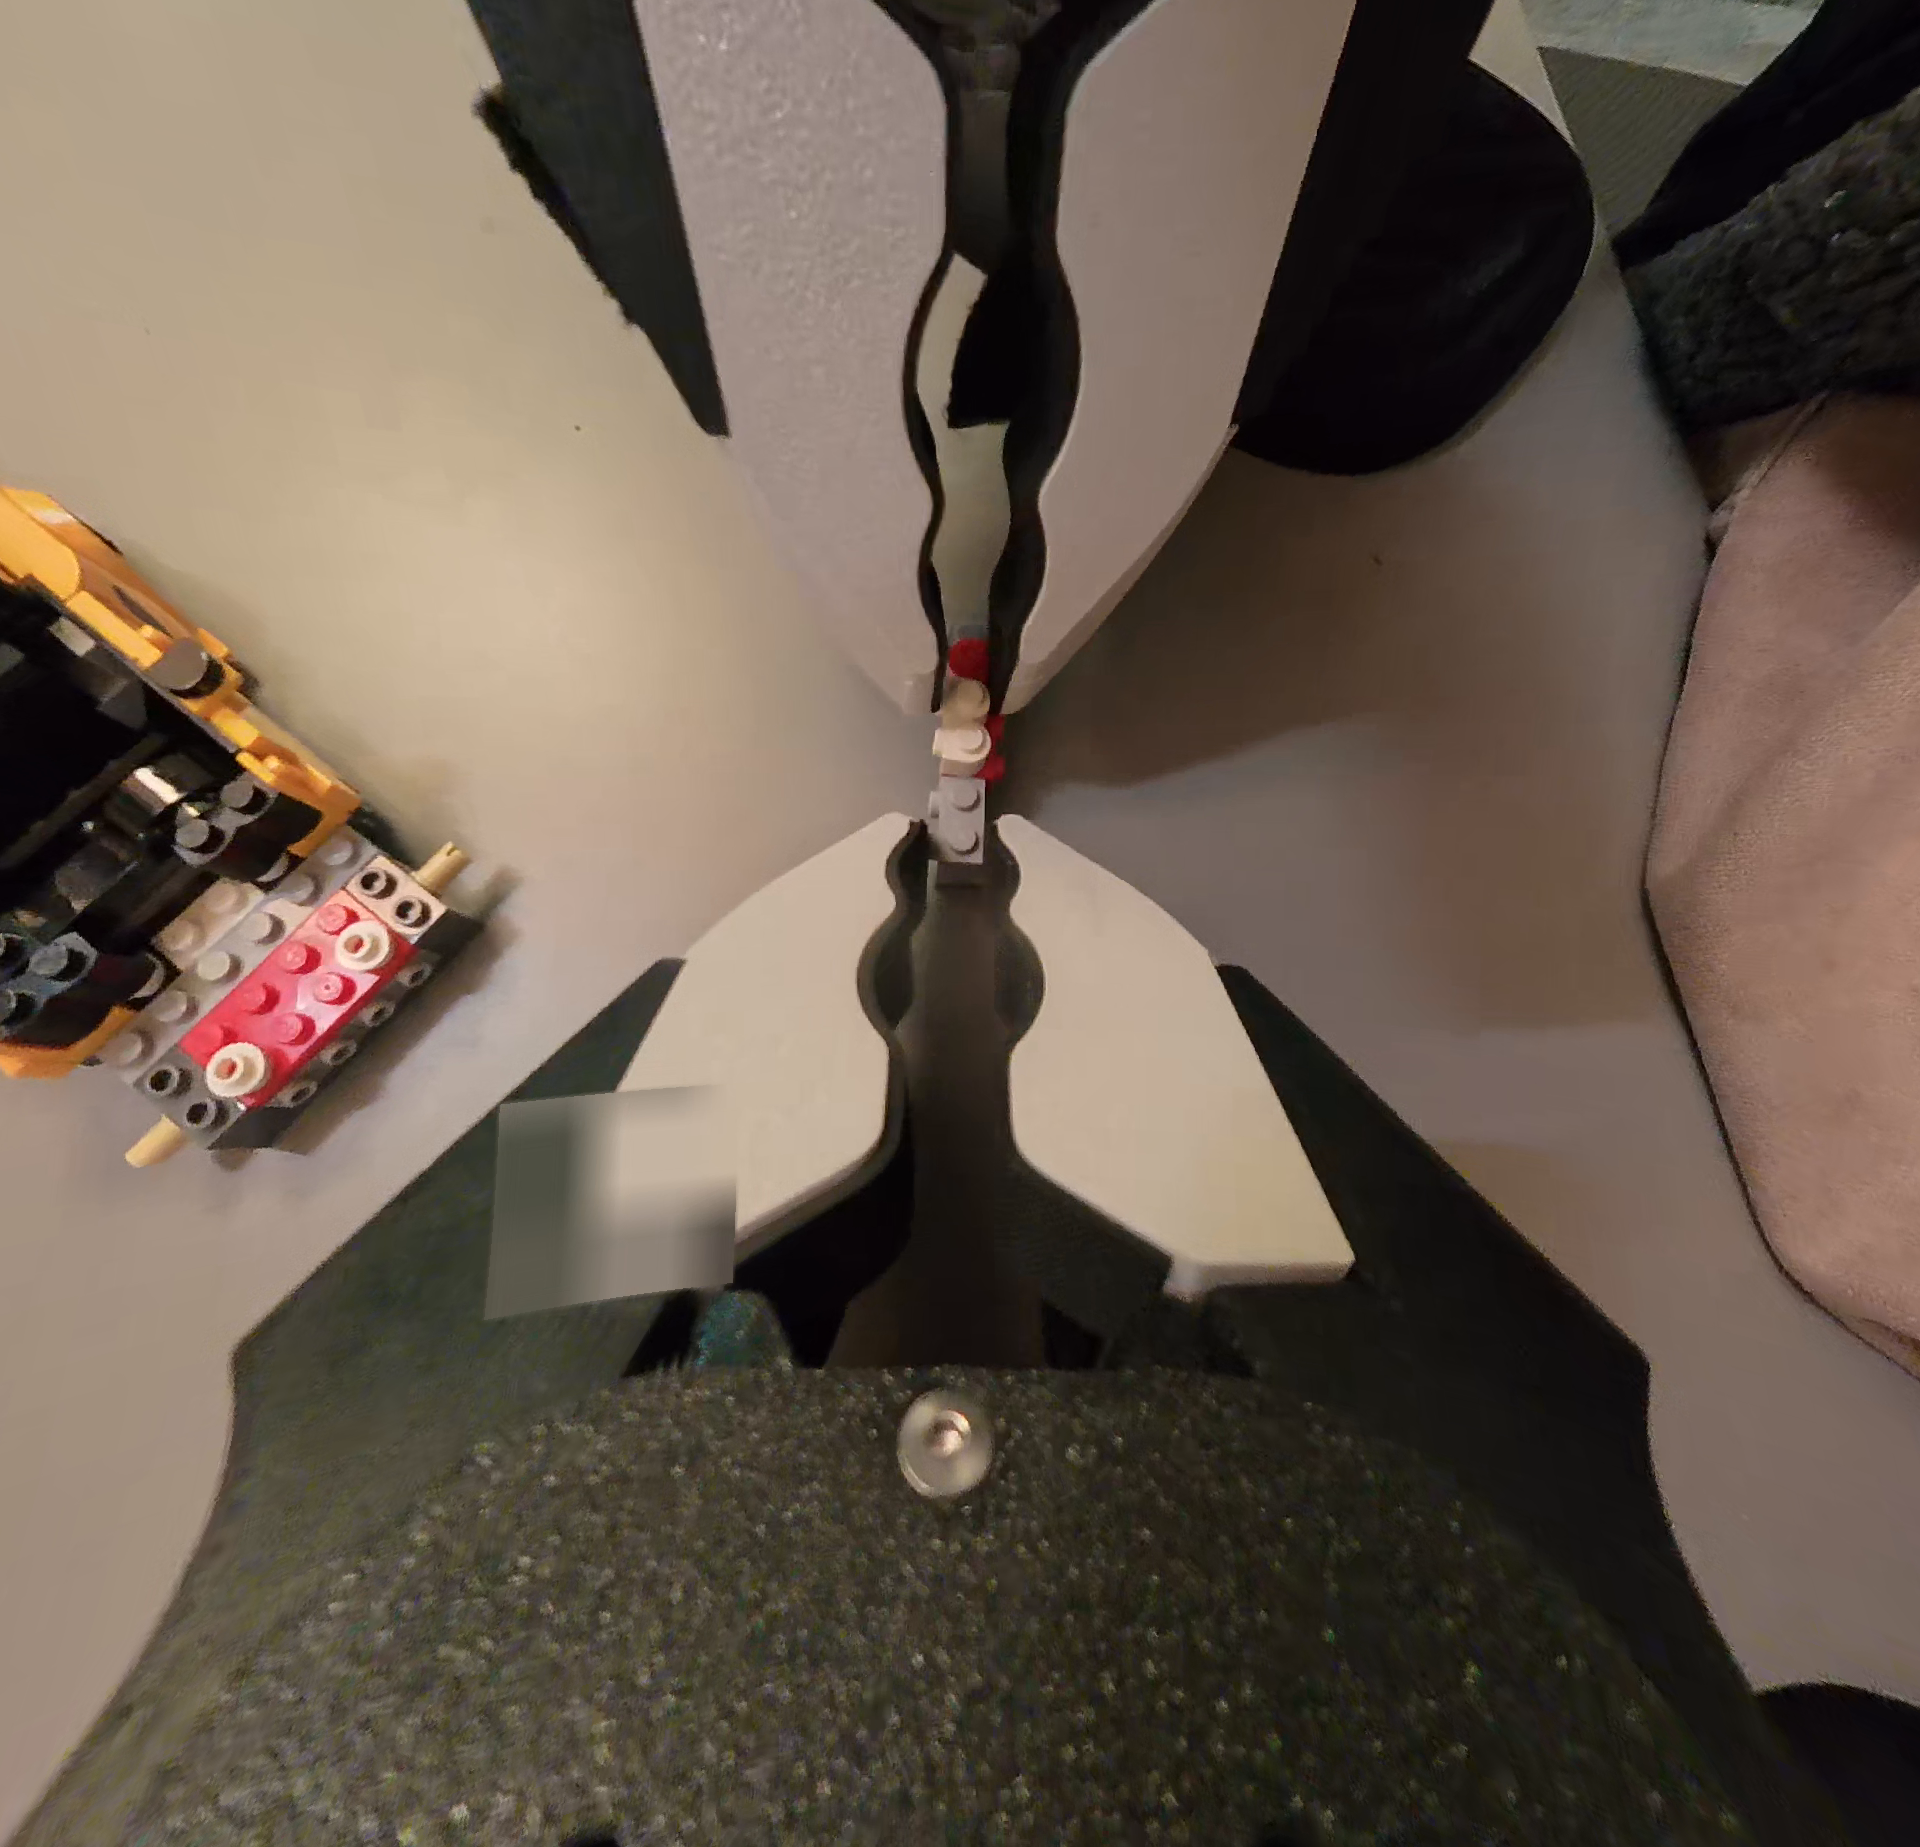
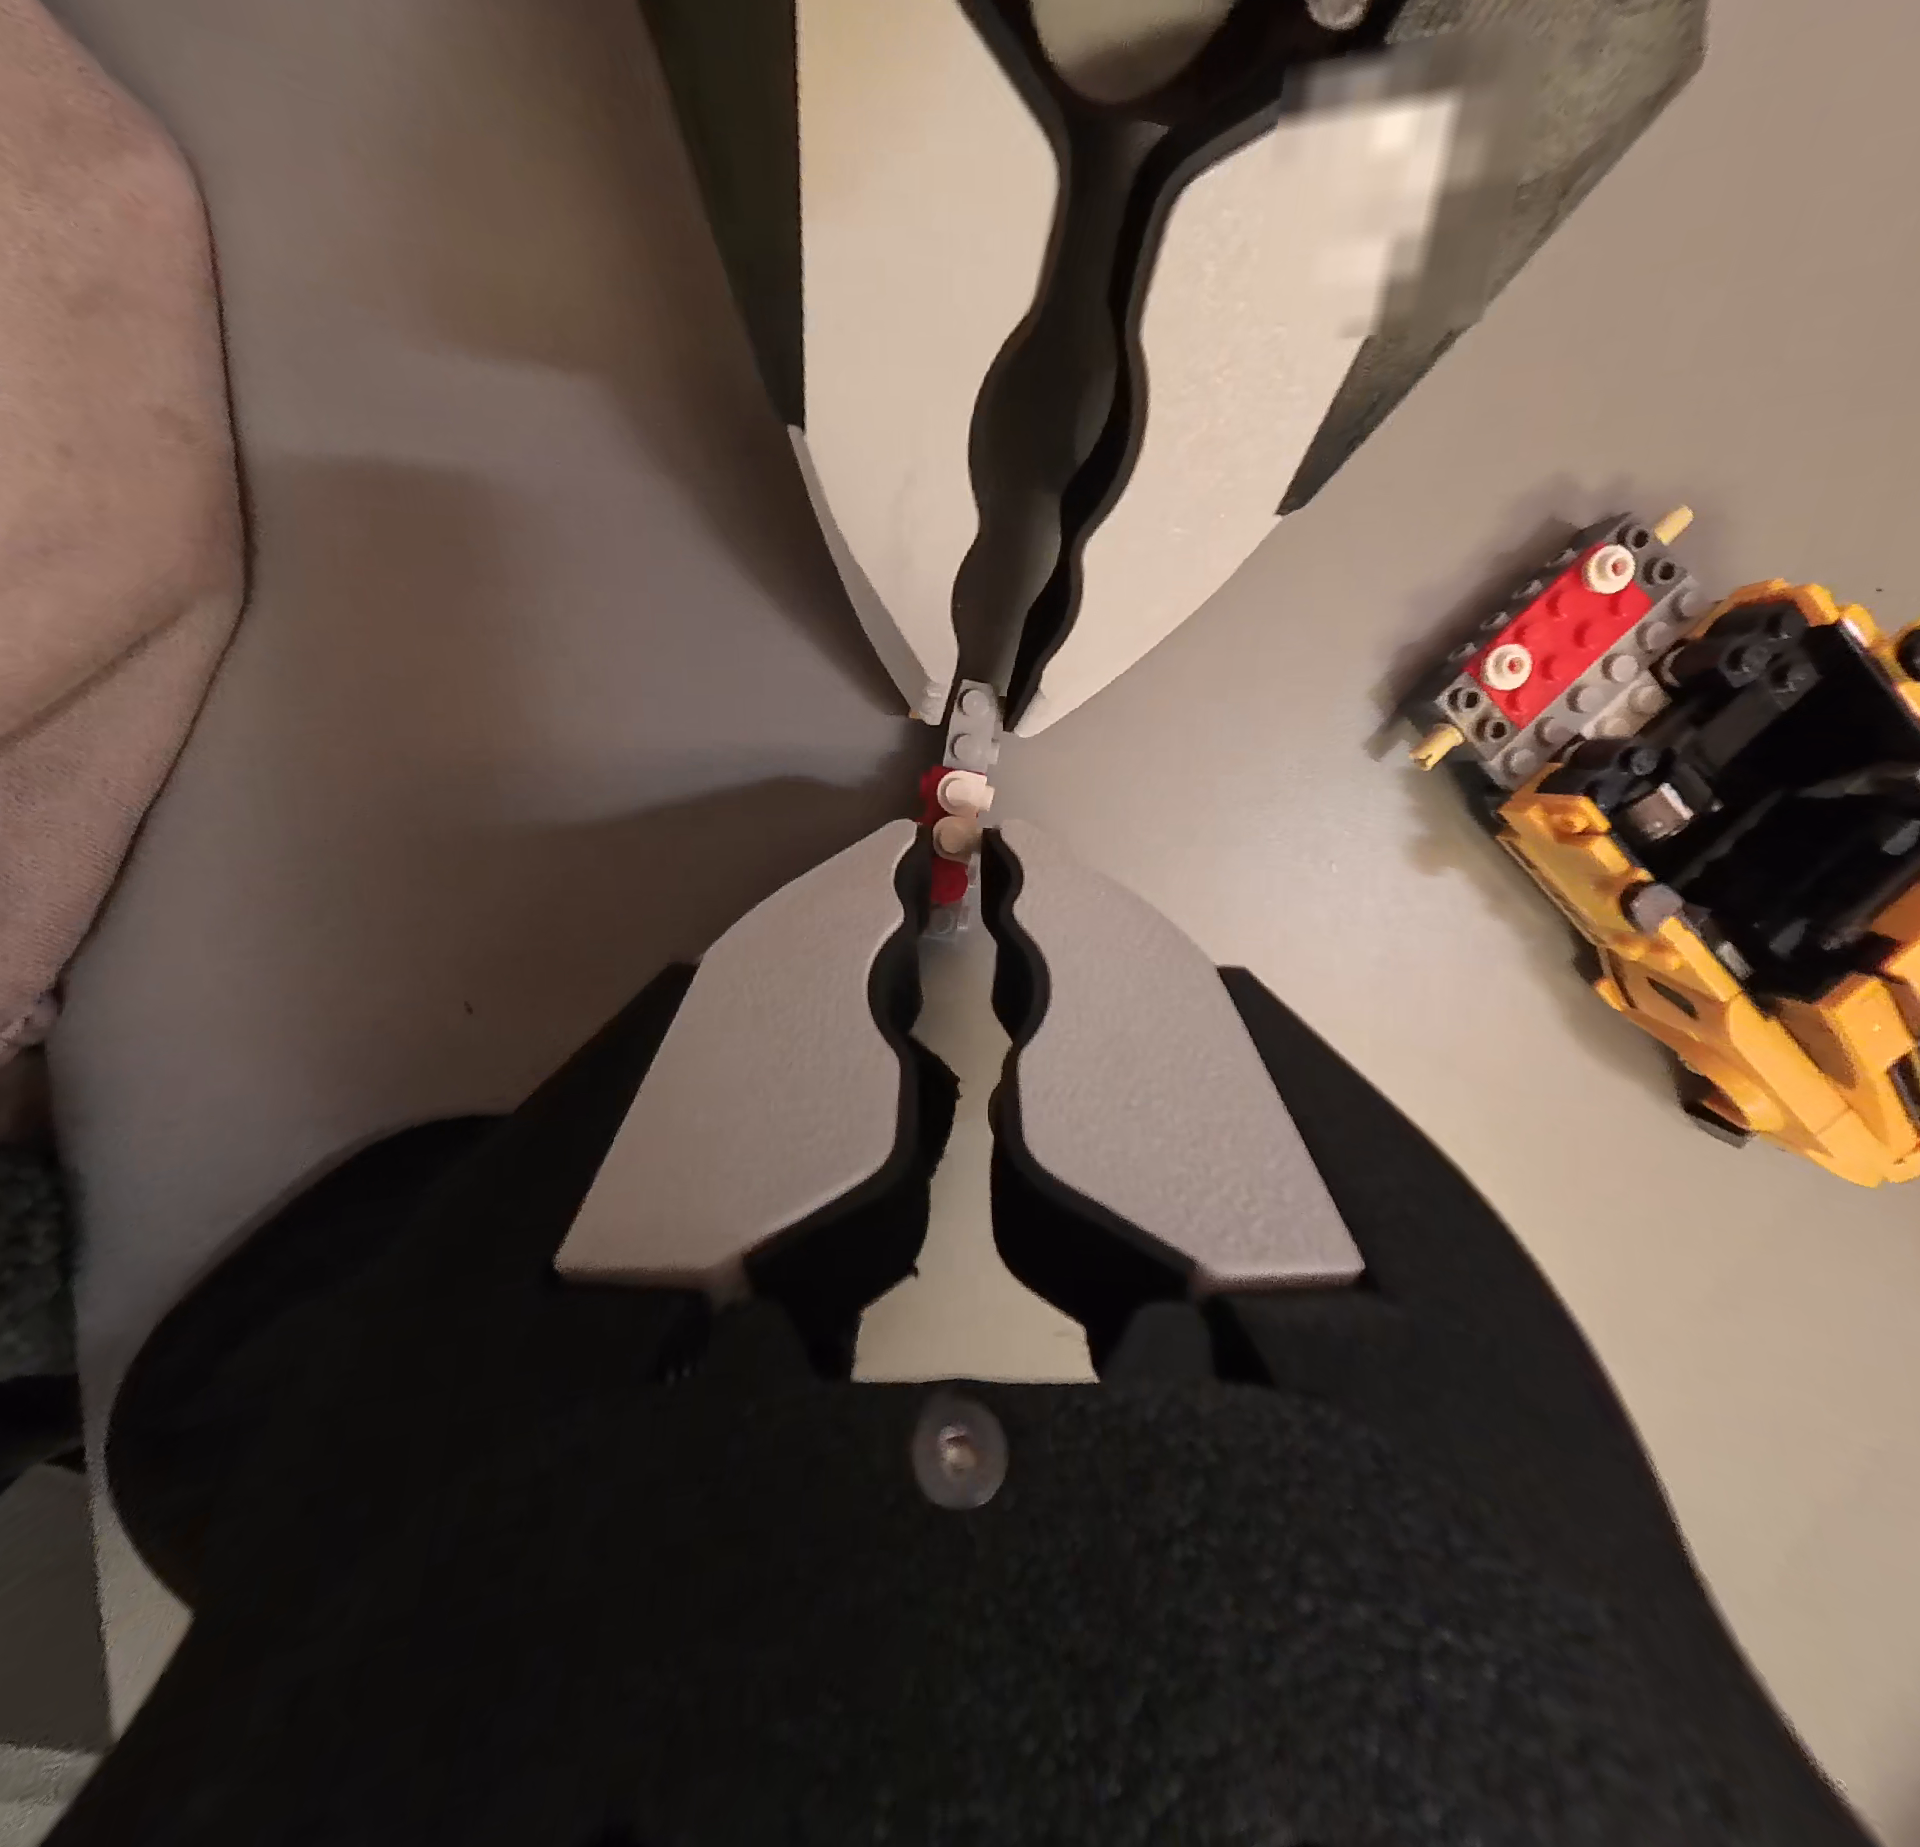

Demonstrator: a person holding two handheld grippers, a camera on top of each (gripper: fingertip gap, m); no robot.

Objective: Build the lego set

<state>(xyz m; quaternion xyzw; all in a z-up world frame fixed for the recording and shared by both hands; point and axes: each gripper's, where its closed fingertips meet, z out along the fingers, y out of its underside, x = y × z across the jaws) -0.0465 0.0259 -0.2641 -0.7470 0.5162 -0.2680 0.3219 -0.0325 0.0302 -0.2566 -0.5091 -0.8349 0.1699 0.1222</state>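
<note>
1. Your two grippers meet tip to tip over the table (image 1: 312,343), and a small strip of bricks (image 1: 961,758) is pinched between them. It hangs above the surface and does not appear to touch it.

2. Your left gripper (image 1: 956,847) is closed narrowly on the grey plate (image 1: 958,821) at one end of the strip. Only the tip region grips; the wider cutouts behind it are empty.

3. Your right gripper (image 2: 951,883) is closed narrowly on the other end, where the red (image 2: 945,878) and white (image 2: 961,810) pieces sit. A grey bit shows just behind the red, deeper between its fingers.

4. The car (image 1: 187,883), yellow and black with a red plate on its grey rear deck, lies on the table well apart from the strip, to your left in the left wrist view.

5. Risk: both holds are at the very tips on small parts. If you press the ends together off-axis, the strip will probably bend at the joint and pop apart rather than seat.

6. Risk: any twist of one wrist against the other could lever a piece out. A freed piece would fall to the table or roll toward the pink cloth (image 1: 1787,862) at its edge.

7. Risk: opening one gripper before the joint is firm leaves the strip cantilevered from the other tip, and it may swing or slip.

8. I cannot tell whether the studs are fully seated; the fingers hide the joint.
</note>
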